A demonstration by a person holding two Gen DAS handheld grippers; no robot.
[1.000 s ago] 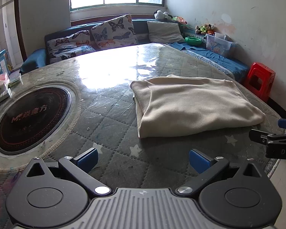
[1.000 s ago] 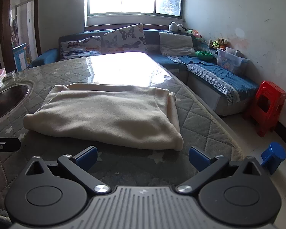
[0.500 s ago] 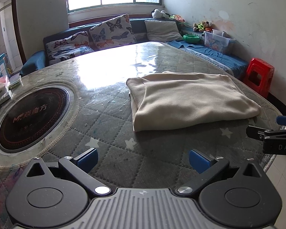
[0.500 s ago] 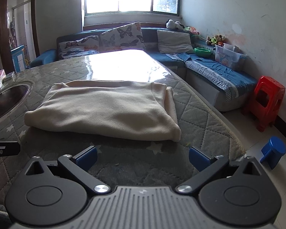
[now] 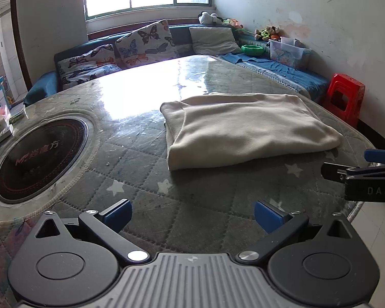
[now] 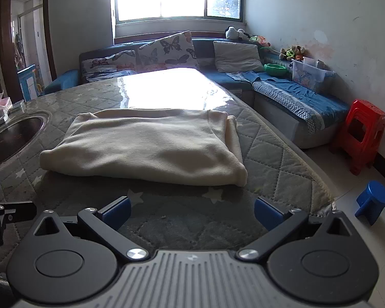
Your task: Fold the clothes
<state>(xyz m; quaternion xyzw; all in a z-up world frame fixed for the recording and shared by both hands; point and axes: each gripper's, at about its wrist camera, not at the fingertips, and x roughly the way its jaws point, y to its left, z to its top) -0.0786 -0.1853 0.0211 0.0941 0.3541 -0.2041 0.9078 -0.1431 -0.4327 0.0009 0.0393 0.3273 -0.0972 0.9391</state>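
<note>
Since the earlier frames both grippers have drawn back toward the near edge of the worktop (image 5: 146, 159), so the folded cream garment (image 5: 243, 128) now sits further ahead of the fingers and smaller in each view, with a wider strip of quilted, star-printed cover between it and them. The left gripper (image 5: 192, 213) has its fingers spread wide and holds nothing; the garment lies ahead and slightly to the right of them, well apart. The right gripper (image 6: 191, 211) is likewise spread and empty, with the garment straight ahead and a little to the left. In the left wrist view the right gripper appears side-on just right of the left fingers, past the garment's near right corner. The garment looks like a tidy rectangle several layers thick, so the fold seems finished or nearly so. The risks from here are mostly of undoing it. The right side shows loose layered edges (image 6: 231, 138) stacked unevenly; a finger coming in low from that side could catch one layer and peel the stack open. The worktop's glossy clear film may let the bundle slide rather than stay put if it is pushed. The garment's right side lies near the worktop's edge, beyond which are the floor and a red stool (image 6: 360, 138); a shove to the right could tip it off. The inset hob (image 5: 38, 159), left of the left fingers, is well clear.
</note>
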